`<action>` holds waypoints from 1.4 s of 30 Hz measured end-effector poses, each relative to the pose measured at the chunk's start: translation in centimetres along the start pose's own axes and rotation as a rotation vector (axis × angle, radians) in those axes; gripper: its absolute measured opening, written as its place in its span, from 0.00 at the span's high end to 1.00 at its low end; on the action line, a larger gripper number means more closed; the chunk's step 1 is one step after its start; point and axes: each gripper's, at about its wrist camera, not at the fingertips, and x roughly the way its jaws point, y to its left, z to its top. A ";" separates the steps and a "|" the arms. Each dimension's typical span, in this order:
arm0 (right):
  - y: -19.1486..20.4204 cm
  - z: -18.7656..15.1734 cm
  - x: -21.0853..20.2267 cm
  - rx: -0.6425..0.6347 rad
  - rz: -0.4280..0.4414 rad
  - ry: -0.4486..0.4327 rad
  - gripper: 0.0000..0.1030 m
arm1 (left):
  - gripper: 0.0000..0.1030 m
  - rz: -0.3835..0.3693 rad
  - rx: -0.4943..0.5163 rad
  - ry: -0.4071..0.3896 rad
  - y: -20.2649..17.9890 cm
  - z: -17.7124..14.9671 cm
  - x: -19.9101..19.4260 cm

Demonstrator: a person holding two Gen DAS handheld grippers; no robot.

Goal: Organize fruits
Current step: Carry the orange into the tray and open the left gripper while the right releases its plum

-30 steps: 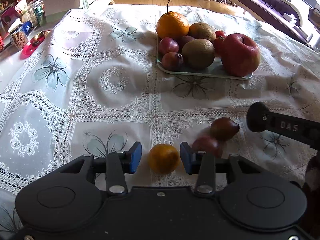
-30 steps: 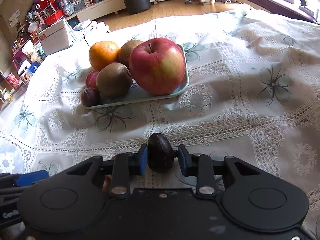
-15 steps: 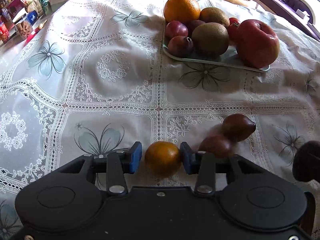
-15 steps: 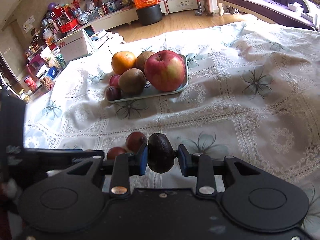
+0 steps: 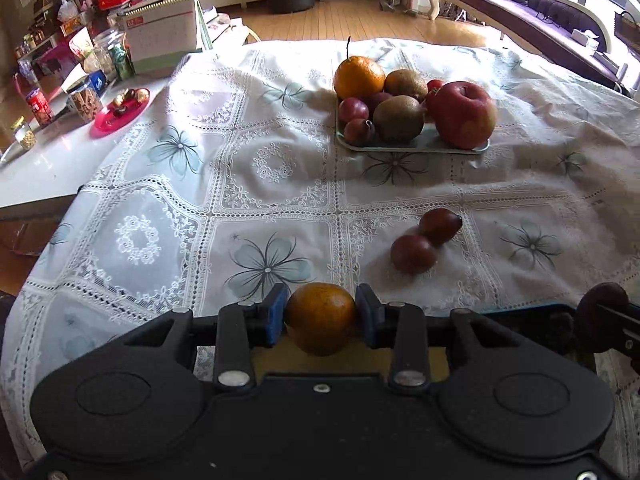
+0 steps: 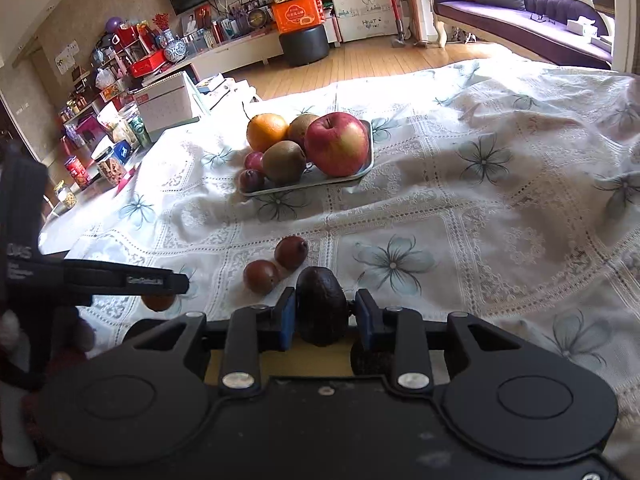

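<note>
My left gripper (image 5: 321, 316) is shut on a small orange (image 5: 321, 318) and holds it above the tablecloth. My right gripper (image 6: 323, 314) is shut on a dark avocado (image 6: 321, 304), also lifted. Two dark red passion fruits (image 5: 426, 240) lie on the cloth ahead; they also show in the right wrist view (image 6: 276, 264). A pale green tray (image 5: 416, 146) further back holds a big red apple (image 5: 464, 114), an orange (image 5: 358, 76), kiwis and plums. The tray shows in the right wrist view (image 6: 308, 184) too.
A lace tablecloth (image 5: 260, 168) covers the table. A red dish with sweets (image 5: 120, 110), jars and cans stand at the far left on bare white tabletop. The left gripper's body (image 6: 92, 276) reaches in at the left of the right wrist view.
My left gripper has shut on the small orange and lifted it back from the cloth. My right gripper has risen and pulled back with the avocado, away from the tray.
</note>
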 end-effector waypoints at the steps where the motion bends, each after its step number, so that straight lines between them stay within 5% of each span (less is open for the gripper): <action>1: 0.0 -0.3 -0.6 -0.003 0.004 -0.001 0.68 | 0.55 -0.001 0.005 -0.014 0.1 -0.6 -0.8; 20: 1.4 -6.8 -3.5 -0.106 0.010 0.062 0.68 | 0.55 -0.050 -0.009 0.035 -0.2 -8.8 -3.2; 29: 2.3 -8.3 -2.6 -0.147 -0.007 0.124 0.69 | 0.55 -0.065 0.018 0.083 -1.1 -10.5 -3.1; 31: 2.3 -8.4 -2.5 -0.152 -0.007 0.131 0.78 | 0.55 -0.070 0.022 0.093 -1.3 -10.7 -2.9; 42: 2.2 -8.4 -2.2 -0.139 0.006 0.143 0.77 | 0.54 -0.065 0.024 0.076 -1.2 -10.7 -3.2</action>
